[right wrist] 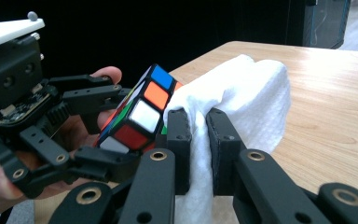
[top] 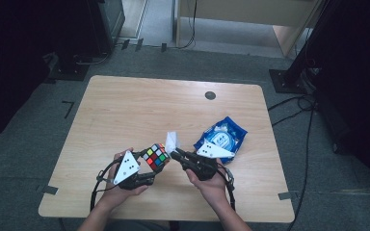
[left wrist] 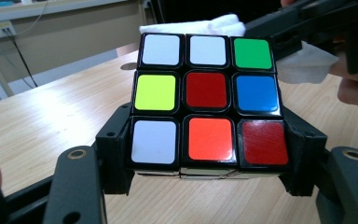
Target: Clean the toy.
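My left gripper [top: 150, 168] clamps the puzzle cube [top: 155, 156] by its two sides and holds it up off the table [top: 125, 103], leaving its coloured face bare, I'd say for cleaning. My right gripper [top: 176, 154] sits just beside the cube, its jaws pinching a white wipe [right wrist: 242, 93] whose fold touches the cube's edge. Right of the cube lies a blue packet [top: 221, 136]. The cube's underside and back faces are hidden.

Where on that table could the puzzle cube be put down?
The light wooden table is bare across its far and left parts, up to the small dark round disc. It is crowded near the front: blue plastic packet, both claws.
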### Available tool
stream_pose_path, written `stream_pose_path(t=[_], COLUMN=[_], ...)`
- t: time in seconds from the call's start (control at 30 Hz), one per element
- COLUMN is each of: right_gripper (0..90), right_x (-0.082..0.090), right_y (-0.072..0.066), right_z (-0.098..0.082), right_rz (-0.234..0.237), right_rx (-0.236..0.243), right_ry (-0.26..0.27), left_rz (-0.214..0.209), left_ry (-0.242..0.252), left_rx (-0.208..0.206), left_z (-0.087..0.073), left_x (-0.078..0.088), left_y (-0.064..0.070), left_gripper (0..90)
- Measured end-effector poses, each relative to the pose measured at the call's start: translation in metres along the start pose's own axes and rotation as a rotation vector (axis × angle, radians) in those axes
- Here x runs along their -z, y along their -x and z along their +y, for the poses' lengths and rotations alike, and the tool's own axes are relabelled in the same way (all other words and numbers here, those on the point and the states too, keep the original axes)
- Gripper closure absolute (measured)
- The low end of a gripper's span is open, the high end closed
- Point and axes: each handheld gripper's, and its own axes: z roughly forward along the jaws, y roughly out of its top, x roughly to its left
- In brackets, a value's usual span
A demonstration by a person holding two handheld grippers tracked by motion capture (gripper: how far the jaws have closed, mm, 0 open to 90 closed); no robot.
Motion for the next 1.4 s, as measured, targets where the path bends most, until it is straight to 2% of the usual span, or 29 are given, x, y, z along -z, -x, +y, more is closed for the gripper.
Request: stream_pose_path(t=[0.07, 0.17, 0.33, 0.4, 0.5, 0.6, 0.7, 0.8, 0.9, 1.0, 1.07, 1.17, 1.23, 1.4], right_gripper=[81.9, 81.8, 81.8, 81.8, 81.8, 81.8, 81.6, 81.6, 78.3, 58.2, 49.7, 44.0, 40.4, 28.5], right_x=[0.000, 0.001, 0.003, 0.003, -0.001, -0.004, -0.008, -0.013, -0.017, -0.023, -0.026, -0.026, -0.027, -0.033], right_y=[-0.002, -0.006, -0.008, -0.007, 0.003, 0.018, 0.025, 0.028, 0.028, 0.028, 0.025, 0.021, 0.017, 0.001], right_z=[0.001, 0.003, 0.006, 0.005, 0.000, -0.011, -0.018, -0.023, -0.027, -0.031, -0.032, -0.032, -0.033, -0.038], right_rz=[0.007, 0.027, 0.054, 0.036, -0.023, -0.068, -0.092, -0.119, -0.125, -0.138, -0.162, -0.138, -0.115, -0.075], right_rx=[-0.002, 0.006, 0.000, 0.012, 0.026, -0.010, -0.016, 0.012, 0.037, 0.108, 0.157, 0.195, 0.242, 0.419], right_ry=[0.002, 0.015, 0.040, 0.028, -0.024, -0.067, -0.086, -0.112, -0.136, -0.172, -0.170, -0.144, -0.120, -0.043], left_rz=[-0.004, -0.005, -0.013, -0.011, -0.014, -0.005, 0.006, 0.016, 0.023, 0.033, 0.040, 0.046, 0.048, 0.029], left_ry=[-0.001, -0.012, 0.002, -0.001, 0.011, 0.013, 0.009, 0.006, 0.005, 0.004, 0.003, 0.000, -0.003, -0.024], left_rx=[0.005, -0.009, -0.007, -0.012, -0.001, 0.001, 0.010, 0.015, 0.022, 0.036, 0.050, 0.080, 0.099, 0.128], left_z=[-0.001, -0.001, 0.001, 0.002, 0.002, 0.003, 0.001, 0.001, 0.001, 0.001, 0.001, 0.001, 0.001, 0.005], left_x=[0.000, -0.001, 0.001, 0.001, 0.002, 0.003, 0.003, 0.004, 0.004, 0.004, 0.005, 0.006, 0.006, 0.004], left_y=[-0.001, 0.001, 0.001, 0.002, 0.000, -0.002, -0.005, -0.007, -0.009, -0.011, -0.013, -0.017, -0.020, -0.019], left_gripper=[34.0, 34.0, 34.0, 34.0, 34.0, 34.0, 34.0, 34.0, 34.0, 34.0, 34.0, 34.0, 34.0, 34.0])
